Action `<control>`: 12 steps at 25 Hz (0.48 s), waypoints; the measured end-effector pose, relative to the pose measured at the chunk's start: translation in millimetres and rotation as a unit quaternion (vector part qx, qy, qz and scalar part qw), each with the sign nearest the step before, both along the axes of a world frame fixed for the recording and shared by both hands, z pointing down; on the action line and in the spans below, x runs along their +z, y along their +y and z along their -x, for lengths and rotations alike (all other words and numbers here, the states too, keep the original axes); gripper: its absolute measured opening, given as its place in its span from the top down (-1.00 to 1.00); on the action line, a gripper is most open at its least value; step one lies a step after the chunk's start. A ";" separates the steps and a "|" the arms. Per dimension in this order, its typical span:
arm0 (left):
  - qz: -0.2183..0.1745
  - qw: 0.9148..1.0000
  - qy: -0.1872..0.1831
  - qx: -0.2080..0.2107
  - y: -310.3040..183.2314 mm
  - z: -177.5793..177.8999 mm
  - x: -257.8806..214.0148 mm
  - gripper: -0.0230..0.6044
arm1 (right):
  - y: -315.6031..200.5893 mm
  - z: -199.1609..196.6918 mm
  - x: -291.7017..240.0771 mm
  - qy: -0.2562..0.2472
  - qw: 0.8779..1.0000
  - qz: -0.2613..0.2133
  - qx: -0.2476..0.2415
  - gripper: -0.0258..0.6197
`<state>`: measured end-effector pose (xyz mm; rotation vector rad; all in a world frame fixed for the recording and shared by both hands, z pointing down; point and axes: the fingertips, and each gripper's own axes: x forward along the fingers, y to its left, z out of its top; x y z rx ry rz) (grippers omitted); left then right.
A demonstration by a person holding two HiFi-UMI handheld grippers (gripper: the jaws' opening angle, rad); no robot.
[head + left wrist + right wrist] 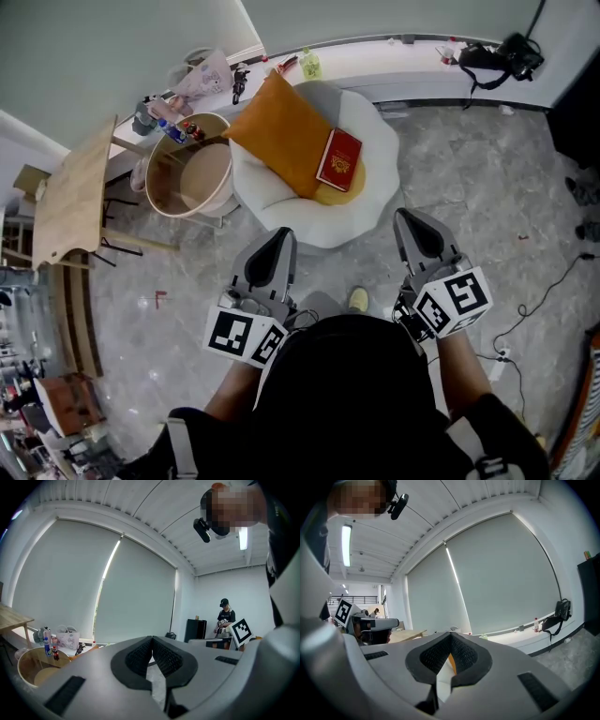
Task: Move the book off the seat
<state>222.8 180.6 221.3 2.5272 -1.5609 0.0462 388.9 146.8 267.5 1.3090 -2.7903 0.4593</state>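
Book [339,159] rests on the seat [367,214] against the cushion [281,127]; my left hand-held gripper [273,249] and right hand-held gripper [416,231] are closed, empty.

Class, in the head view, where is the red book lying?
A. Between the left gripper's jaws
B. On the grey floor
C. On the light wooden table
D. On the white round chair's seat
D: the red book rests on the seat of the white round chair, beside the orange cushion.
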 end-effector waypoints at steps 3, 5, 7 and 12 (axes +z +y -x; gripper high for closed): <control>-0.001 1.000 0.001 -0.009 -1.0 4.0 -1.0 0.89 | -0.1 2.5 -2.1 0.002 1.000 -0.003 -0.005 0.90; -0.002 1.000 0.000 -0.010 -1.9 5.2 -2.9 0.89 | -0.1 2.2 -2.5 0.003 1.000 -0.003 -0.006 0.90; -0.003 1.000 0.000 -0.011 -3.2 6.6 -4.5 0.89 | -1.6 1.6 -0.9 0.004 1.000 -0.001 -0.006 0.90; -0.004 1.000 -0.001 -0.013 -4.0 13.3 -2.8 0.89 | -3.5 4.9 4.9 0.002 1.000 0.005 -0.002 0.90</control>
